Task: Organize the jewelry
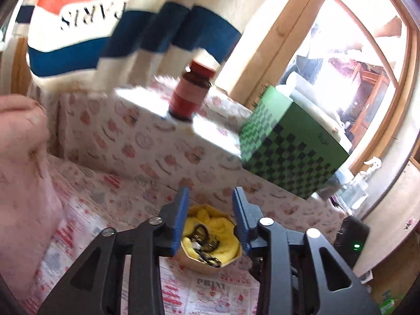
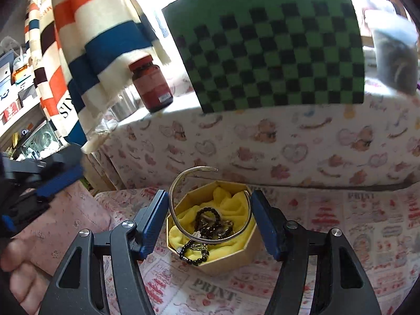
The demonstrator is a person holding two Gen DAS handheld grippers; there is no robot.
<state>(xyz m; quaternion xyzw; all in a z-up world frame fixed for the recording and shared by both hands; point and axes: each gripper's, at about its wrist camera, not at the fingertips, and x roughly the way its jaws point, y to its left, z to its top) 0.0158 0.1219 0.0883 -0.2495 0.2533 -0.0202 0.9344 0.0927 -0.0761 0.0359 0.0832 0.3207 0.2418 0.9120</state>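
An octagonal gold box [image 2: 223, 258] lined with yellow cloth [image 2: 236, 202] sits on the patterned cloth and holds black bead bracelets [image 2: 207, 221]. A thin silver open bangle [image 2: 174, 183] stands in the box, spanning between the fingers of my right gripper [image 2: 210, 215], which are wide apart. I cannot tell whether the pads touch the bangle. My left gripper [image 1: 211, 218] is open above the same box [image 1: 194, 262], empty. It also shows at the left of the right wrist view [image 2: 52, 181].
A raised ledge covered in heart-print cloth [image 2: 288, 144] stands behind the box. On it are a red jar [image 2: 153, 85] and a green checkered box [image 2: 275, 50]. A striped scarf [image 2: 86, 39] hangs at the left. A person's pink-sleeved arm [image 1: 23, 157] is at the left.
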